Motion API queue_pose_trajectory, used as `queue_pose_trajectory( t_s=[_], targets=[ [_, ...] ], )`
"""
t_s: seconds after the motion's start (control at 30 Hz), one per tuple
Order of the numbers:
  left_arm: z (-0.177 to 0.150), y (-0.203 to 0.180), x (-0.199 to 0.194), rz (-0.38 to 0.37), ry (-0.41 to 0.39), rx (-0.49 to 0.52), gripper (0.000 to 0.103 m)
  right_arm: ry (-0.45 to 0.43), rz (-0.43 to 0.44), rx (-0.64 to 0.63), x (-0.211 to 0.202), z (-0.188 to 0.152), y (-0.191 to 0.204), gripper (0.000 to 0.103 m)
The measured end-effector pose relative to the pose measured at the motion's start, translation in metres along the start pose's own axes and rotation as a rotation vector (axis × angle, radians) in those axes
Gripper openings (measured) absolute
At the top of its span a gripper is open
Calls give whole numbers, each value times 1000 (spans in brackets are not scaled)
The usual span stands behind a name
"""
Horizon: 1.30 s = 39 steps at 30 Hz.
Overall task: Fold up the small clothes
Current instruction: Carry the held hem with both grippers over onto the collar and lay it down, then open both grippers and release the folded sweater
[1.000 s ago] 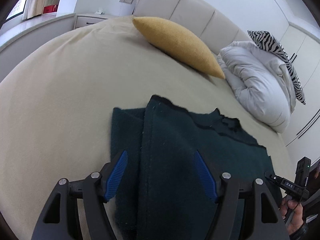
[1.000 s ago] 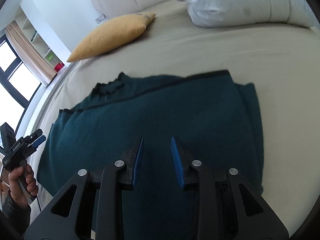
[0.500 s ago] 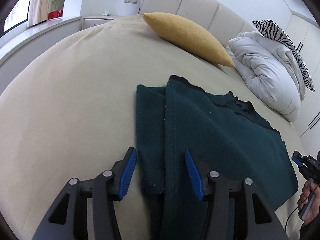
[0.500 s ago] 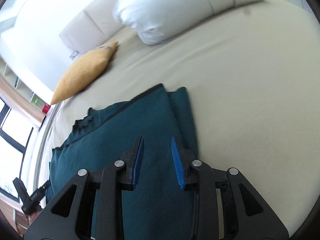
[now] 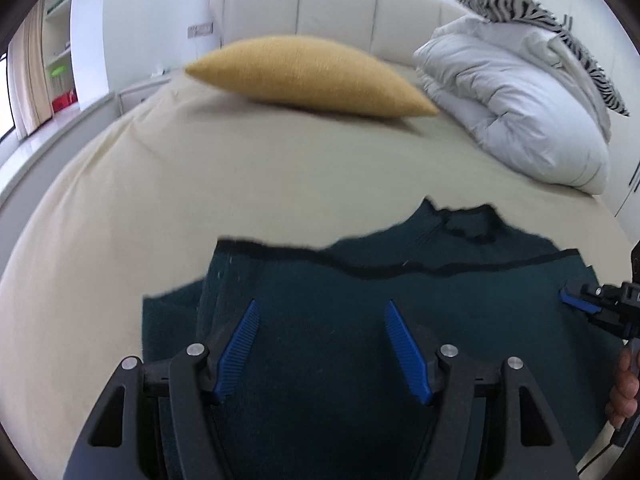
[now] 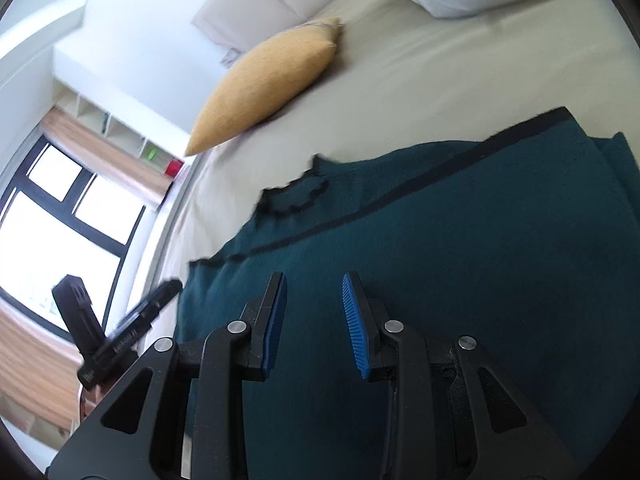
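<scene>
Left gripper (image 5: 322, 344) jaws opening, nothing between them; right gripper (image 6: 314, 322) narrowly parted, empty — both above the dark teal sweater (image 6: 460, 248), lying folded on the beige bed (image 5: 240, 184). Mustard pillow (image 5: 312, 74) beyond, white duvet (image 5: 516, 120) beside it.

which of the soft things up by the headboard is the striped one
The zebra-striped throw, black and white, draped on top of the bunched white duvet. The mustard pillow beside them is a plain single colour, as is the duvet.

A beige bed (image 5: 168, 184) meets a padded cream headboard (image 5: 336, 8) at the far wall; daylight enters a black-framed window (image 6: 60, 200) at left beside shelves (image 5: 58, 52).
</scene>
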<state>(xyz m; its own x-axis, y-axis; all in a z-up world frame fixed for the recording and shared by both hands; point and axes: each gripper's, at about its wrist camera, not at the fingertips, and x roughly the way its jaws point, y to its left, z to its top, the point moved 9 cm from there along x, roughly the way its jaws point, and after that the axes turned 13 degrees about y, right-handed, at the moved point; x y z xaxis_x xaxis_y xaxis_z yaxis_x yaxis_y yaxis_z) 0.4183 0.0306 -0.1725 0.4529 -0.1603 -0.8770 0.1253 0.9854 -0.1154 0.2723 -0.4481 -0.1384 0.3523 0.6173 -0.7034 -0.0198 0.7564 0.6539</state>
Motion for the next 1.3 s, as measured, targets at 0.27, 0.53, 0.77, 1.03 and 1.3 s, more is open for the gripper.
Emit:
queue_pose_trajectory(
  t_s=[0.27,0.53,0.77,1.03,1.3],
  targets=[
    [-18,24,-1,-117,-51,-79,67,-203,101,211,-48,38,-91,11],
    [-46,23,-27,-10,-52,-60,67,-350,21,271,-126,10,-104,20],
    [-105,-39,-60,-45,-36,31,72,-36,166,-57,-37,-93,42,21],
    [-126,-30,-40,-11,36,41,75,68,94,22,17,-133,11,15],
    [-129,-29,-41,-25,25,44,78,-235,-2,295,-97,-138,-97,18]
  ],
)
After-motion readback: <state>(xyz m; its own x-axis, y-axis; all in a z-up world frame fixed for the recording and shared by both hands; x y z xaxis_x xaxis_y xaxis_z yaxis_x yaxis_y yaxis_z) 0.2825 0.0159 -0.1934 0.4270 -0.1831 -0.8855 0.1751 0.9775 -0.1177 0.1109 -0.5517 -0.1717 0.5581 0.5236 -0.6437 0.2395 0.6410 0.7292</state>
